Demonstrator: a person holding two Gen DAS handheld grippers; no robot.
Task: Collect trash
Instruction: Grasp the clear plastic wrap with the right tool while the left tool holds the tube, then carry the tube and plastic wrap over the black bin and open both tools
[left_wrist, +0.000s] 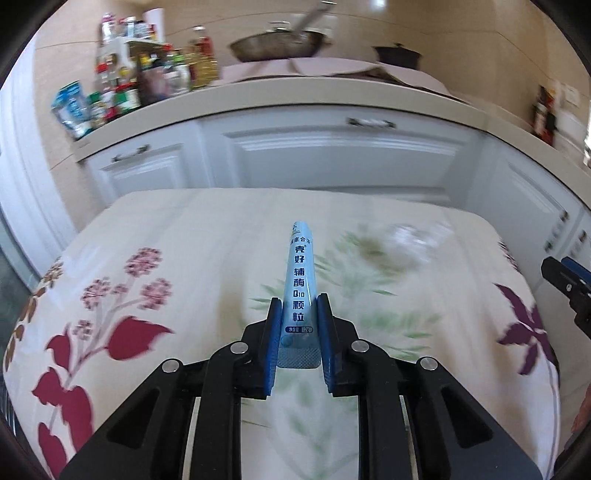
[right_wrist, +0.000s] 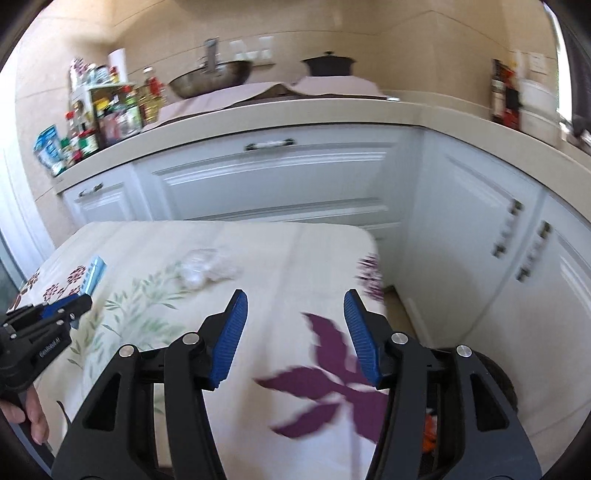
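Observation:
My left gripper (left_wrist: 298, 301) is shut on a light blue stick sachet (left_wrist: 300, 280) with dark blue Chinese print and holds it above the floral tablecloth (left_wrist: 192, 236). The sachet points away from me; it also shows in the right wrist view (right_wrist: 93, 272), at the tip of the left gripper (right_wrist: 79, 301). A crumpled clear plastic wrapper (left_wrist: 410, 240) lies on the cloth at the far right; it shows in the right wrist view (right_wrist: 207, 266) at the middle left. My right gripper (right_wrist: 293, 297) is open and empty above the cloth's right part.
White kitchen cabinets (right_wrist: 277, 177) stand behind the table under a counter (right_wrist: 258, 110) with spice jars (right_wrist: 103, 114), a wok (right_wrist: 212, 77) and a dark pot (right_wrist: 328, 62). A dark bin (right_wrist: 495, 380) sits low beside the table's right edge.

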